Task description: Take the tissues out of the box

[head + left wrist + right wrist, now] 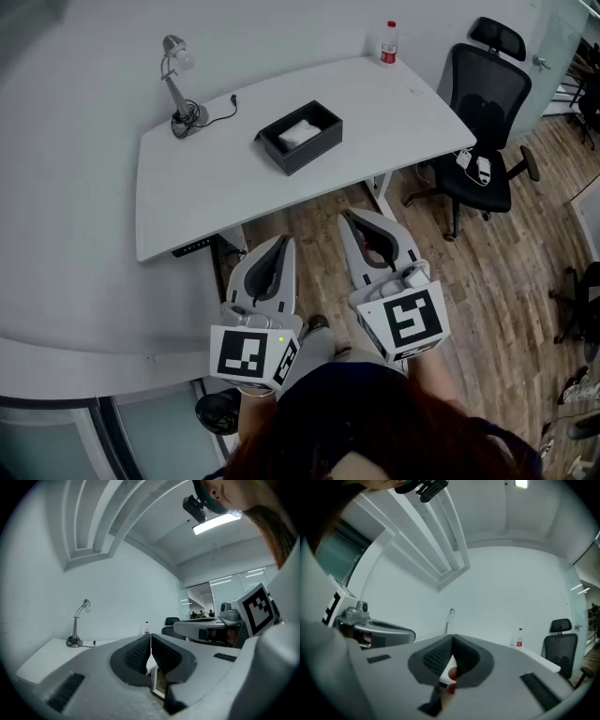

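Box (315, 150): a black box with no lid. It sits flat on the white table (216, 202), near the middle and a bit toward the far side.
In the box: white tissues (300, 132). They lie low inside, below the rim. None of them sticks out over the top.
Lamp (178, 89): a small silver desk lamp. It stands near the far left corner of the table, well apart from the box. Its black cord lies on the table beside it.
Bottle (389, 43): a little clear bottle with a red cap. It stands upright at the far right corner of the table.
Chair (483, 112): a black office chair on the wood floor (487, 272), just past the right end of the table. Some small white things (476, 166) lie on its seat; I cannot tell what they are.
Left gripper (150, 638): its two jaws are pressed together with nothing between them. It is held level in front of the person, over the floor at the near edge of the table, and it is well apart from the box.
Right gripper (452, 641): its jaws are squeezed together too, and they hold nothing. It is next to the left one, pointing at the table, and it does not touch the box or the tissues.
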The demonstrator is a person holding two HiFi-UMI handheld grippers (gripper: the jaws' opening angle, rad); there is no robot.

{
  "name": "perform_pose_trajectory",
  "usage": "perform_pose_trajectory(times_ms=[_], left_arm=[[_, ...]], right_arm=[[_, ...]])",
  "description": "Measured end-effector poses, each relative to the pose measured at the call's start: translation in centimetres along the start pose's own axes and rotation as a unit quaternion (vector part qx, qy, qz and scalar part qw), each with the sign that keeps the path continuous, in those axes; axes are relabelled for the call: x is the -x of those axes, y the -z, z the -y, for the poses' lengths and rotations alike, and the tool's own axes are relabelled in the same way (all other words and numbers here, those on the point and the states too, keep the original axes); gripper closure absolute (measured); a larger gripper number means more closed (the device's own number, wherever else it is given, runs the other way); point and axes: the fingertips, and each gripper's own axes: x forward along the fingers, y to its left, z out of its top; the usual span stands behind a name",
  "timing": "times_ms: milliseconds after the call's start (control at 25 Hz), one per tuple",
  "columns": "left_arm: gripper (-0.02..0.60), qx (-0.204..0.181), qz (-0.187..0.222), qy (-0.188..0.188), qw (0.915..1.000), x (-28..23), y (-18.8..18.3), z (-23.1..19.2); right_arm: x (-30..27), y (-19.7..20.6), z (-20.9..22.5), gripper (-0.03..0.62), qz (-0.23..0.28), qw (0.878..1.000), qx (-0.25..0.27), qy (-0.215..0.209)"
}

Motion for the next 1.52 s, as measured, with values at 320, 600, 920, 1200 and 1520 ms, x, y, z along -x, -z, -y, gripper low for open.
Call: perform_pose_trajectory(times_ms=[320, 600, 920, 1200, 1520], left_arm=[[0.555, 0.001, 0.002, 0.004, 1.0000, -0.9, -0.2, -1.3], [0.555, 0.002, 0.004, 0.008, 1.0000, -3.0, -0.2, -3.8], [0.555, 0.001, 0.009, 0.020, 0.9998, -5.1, -0.4, -6.6], [0.555, 0.009, 0.012, 0.036, 0.9992, -6.0, -0.4, -8.9], [0.555, 0.018, 0.012, 0.055, 0.9982, -7.1, 0.0, -9.5]], right_arm=[[-1.3, 0.1, 0.2, 0.577, -0.006, 1.000, -0.016, -0.004], [-4.2, 0.5, 0.4, 0.577, -0.013, 1.000, -0.011, -0.014], [-7.9, 0.3, 0.7, 0.577, -0.015, 1.000, -0.003, -0.012], [-10.2, 0.4, 0.3, 0.576, -0.031, 0.999, 0.008, 0.002], [-11.3, 1.1, 0.1, 0.576, -0.051, 0.999, 0.008, 0.005]])
